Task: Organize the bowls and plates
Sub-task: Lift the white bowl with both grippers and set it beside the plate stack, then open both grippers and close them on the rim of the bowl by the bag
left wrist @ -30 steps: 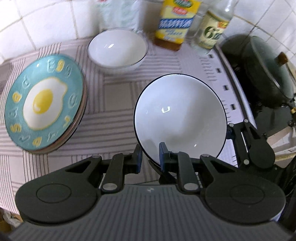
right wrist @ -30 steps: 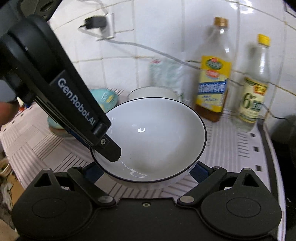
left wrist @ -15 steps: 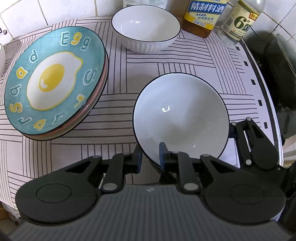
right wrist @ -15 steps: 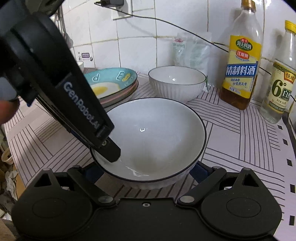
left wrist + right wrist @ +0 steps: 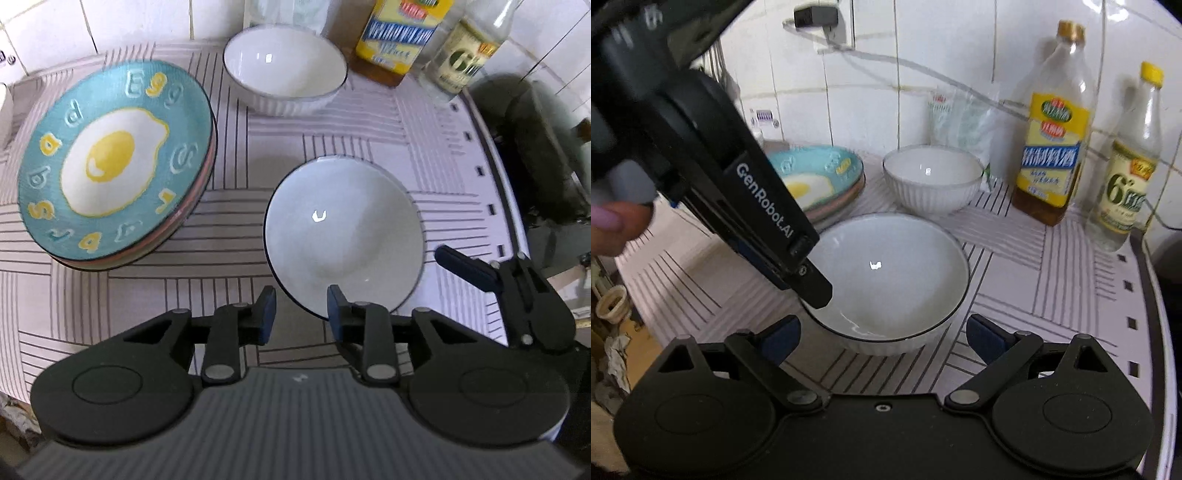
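A: Where is everything?
B: On a striped mat (image 5: 122, 295) by a white tile wall. The near bowl (image 5: 343, 236) sits right way up, with bare mat around it.
A: Is anything holding it?
B: No. The left gripper (image 5: 301, 314) is opening, its rim between the pads. The right gripper (image 5: 882, 338) is wide open.
A: Any words?
B: The blue plate (image 5: 114, 166) says "Egg". The left gripper says "GenRobot.AI".

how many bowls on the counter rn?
2. Near bowl sits on the striped mat just ahead of both grippers; far bowl stands at the tiled wall beside the plate stack. None seen hidden.
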The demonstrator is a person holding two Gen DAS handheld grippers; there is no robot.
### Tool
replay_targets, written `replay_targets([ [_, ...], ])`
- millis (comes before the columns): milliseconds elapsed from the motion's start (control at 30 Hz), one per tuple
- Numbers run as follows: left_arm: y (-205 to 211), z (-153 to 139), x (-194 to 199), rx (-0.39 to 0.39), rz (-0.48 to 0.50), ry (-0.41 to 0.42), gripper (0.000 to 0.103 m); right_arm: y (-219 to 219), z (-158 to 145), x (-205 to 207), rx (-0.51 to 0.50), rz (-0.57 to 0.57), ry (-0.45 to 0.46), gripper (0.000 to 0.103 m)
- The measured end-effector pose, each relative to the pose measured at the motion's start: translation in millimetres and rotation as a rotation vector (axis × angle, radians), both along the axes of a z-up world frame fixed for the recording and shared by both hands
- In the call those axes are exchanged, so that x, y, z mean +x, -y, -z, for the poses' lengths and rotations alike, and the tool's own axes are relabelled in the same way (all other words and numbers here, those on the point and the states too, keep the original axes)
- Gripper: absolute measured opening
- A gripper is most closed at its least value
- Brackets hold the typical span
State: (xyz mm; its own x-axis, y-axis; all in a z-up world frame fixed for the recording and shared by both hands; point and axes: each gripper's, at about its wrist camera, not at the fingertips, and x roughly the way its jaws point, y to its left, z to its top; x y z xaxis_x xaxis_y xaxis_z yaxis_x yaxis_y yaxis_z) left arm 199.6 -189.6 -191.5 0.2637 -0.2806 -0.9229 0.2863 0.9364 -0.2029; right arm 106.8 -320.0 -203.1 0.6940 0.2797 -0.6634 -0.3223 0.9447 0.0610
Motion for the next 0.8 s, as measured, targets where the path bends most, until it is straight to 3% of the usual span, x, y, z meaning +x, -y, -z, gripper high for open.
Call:
replay_targets([
  [400, -43, -80, 6, -0.104, -0.028, 0.207, 0.034, 20, -61, 7, 0.213, 0.124, 0.049, 0.091],
  [533, -50, -89, 21, -0.112, -0.011, 0.259, 0.034, 23, -71, 28, 0.272, 0.161, 0.003, 0.084],
  [800, -49, -87, 62, -0.074, 0.027, 0.289, 0.034, 20, -86, 72, 0.290, 0.237, -0.058, 0.081],
])
